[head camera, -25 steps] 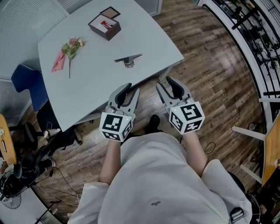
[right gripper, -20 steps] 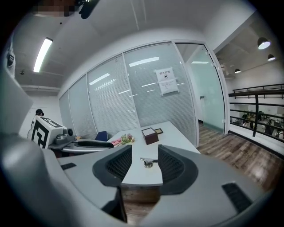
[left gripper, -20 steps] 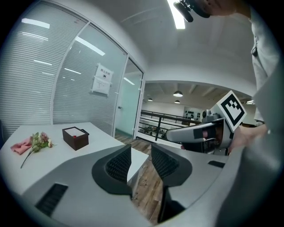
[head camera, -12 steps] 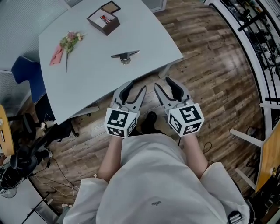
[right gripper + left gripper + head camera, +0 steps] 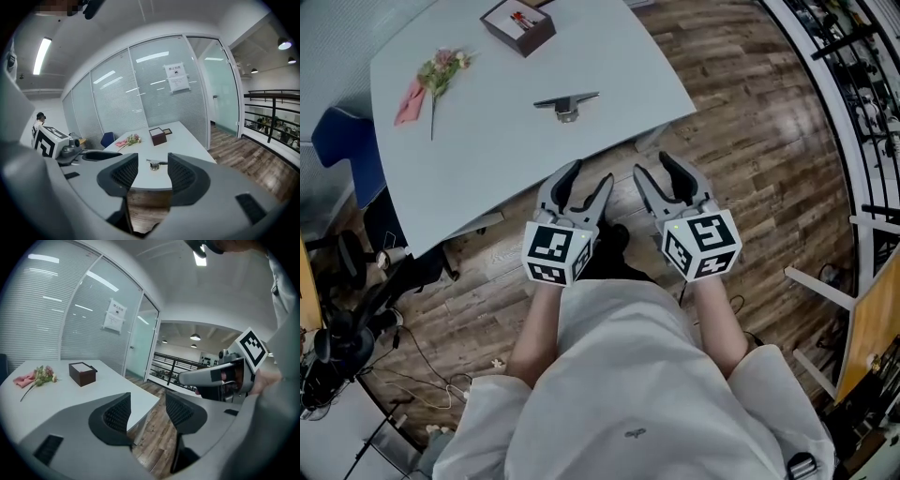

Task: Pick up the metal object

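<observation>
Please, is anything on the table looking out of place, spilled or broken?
Nothing is spilled or broken. The metal object lies flat on the table; the flower lies loose, not in a vase, and the brown box stands open.

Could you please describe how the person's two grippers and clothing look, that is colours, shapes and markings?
The left gripper and the right gripper have light grey curved jaws lined with black ribbed pads. Each carries a white cube with black square markers. The person wears a loose white short-sleeved shirt. Both pairs of jaws have just been opening, with nothing between them.
</observation>
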Motion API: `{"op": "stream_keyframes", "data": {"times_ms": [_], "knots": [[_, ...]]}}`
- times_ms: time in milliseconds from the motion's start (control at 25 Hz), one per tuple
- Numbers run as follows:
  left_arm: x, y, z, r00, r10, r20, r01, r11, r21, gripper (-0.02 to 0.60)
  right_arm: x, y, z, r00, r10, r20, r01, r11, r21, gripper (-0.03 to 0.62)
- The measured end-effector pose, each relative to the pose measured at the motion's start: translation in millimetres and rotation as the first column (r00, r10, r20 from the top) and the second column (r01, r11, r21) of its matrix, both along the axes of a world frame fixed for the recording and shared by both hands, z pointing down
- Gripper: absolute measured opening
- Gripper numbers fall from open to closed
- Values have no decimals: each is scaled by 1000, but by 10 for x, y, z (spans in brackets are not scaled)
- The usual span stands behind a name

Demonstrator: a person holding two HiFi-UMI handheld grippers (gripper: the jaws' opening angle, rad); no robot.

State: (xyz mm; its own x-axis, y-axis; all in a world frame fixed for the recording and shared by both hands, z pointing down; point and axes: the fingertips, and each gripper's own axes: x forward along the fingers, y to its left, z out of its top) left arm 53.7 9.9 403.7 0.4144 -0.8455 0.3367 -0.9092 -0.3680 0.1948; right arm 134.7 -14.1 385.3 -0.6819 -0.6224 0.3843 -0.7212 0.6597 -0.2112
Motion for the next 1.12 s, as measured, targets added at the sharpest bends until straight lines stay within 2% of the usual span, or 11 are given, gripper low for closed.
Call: {"op": "stream_keyframes", "data": {"times_ms": [240, 680, 1120], "knots": [[-184, -249, 73, 999, -28, -17, 28, 999, -23, 236, -132, -226, -26, 1000, 4, -28, -4, 1000, -4, 192], [-508, -679, 317, 998, -59, -3, 58, 995, -80, 262, -413, -612, -29, 997, 1, -75, -1, 1000, -1, 190], [-837, -993, 535, 985, -169, 28, 171, 977, -125, 287, -638, -827, 52, 995, -3, -98, -1, 1000, -31, 192]]}}
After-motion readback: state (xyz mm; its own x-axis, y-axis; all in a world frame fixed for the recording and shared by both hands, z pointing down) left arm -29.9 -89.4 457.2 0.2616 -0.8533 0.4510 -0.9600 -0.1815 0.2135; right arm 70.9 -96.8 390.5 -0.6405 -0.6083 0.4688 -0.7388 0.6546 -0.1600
